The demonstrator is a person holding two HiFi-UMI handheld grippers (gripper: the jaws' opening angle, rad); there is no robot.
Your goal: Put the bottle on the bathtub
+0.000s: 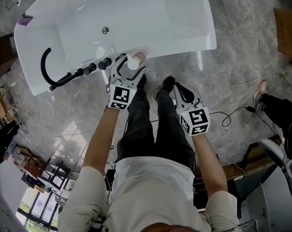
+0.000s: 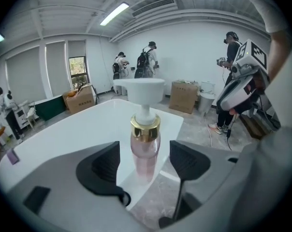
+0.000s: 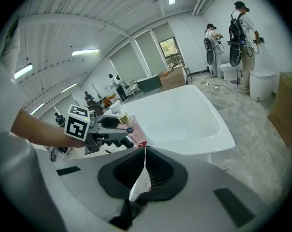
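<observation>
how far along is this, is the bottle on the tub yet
Done, by the look of it: the bottle stands upright on the bathtub rim, close to its near edge. In hand: the left gripper has its jaws apart on either side of the bottle, with a gap showing each side. Left: probably just drawing that gripper back. The right gripper is shut and empty.

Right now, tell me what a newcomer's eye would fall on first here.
The big white bathtub fills the top of the head view. A pink pump bottle stands on its near rim, between the open fingers of the left gripper, with a gap on each side. The right gripper hangs shut lower down, over the grey floor.
</observation>
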